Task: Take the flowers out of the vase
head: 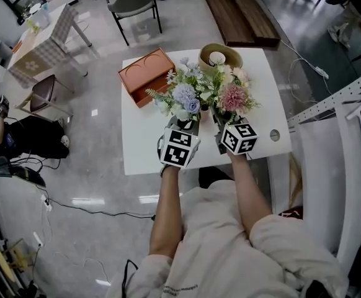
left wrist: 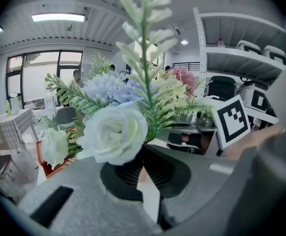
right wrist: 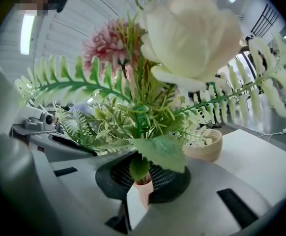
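My left gripper is shut on the stems of a bunch of flowers with white roses, a lavender bloom and green sprigs. My right gripper is shut on the pinkish stem base of a second bunch, which has a pink bloom and a cream rose. Both bunches are held upright, side by side, above the white table. The tan round vase stands behind them near the table's far edge, apart from both bunches.
An orange open box lies on the table at the back left. A grey chair stands beyond the table. White shelving runs along the right side. Cables trail over the floor at the left.
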{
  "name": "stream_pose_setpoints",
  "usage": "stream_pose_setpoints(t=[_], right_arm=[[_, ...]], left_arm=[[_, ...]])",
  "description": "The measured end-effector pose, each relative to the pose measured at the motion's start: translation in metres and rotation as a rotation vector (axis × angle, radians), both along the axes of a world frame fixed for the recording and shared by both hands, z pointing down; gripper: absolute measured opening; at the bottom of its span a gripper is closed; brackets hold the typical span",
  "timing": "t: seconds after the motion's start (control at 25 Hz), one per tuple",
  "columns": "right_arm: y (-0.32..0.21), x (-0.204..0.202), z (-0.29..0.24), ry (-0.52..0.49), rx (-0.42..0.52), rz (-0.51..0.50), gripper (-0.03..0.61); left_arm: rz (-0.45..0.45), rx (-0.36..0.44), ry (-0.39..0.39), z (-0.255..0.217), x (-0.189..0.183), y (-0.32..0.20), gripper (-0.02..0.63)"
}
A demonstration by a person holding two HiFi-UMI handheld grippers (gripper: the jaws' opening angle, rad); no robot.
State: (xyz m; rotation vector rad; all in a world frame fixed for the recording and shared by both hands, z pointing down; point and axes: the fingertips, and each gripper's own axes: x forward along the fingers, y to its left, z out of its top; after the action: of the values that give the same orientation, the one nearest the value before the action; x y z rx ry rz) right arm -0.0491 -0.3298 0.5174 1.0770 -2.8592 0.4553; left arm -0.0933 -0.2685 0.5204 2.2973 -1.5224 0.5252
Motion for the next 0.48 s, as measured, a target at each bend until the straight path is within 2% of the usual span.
stream_pose_setpoints(t=[0.48], right_arm=[[0.003,0.006,-0.018,0.003,0.043,0.033,0.034]], left_arm=[[0.031,0.020,-0.018,-0.010,0.007,0.006,0.009]])
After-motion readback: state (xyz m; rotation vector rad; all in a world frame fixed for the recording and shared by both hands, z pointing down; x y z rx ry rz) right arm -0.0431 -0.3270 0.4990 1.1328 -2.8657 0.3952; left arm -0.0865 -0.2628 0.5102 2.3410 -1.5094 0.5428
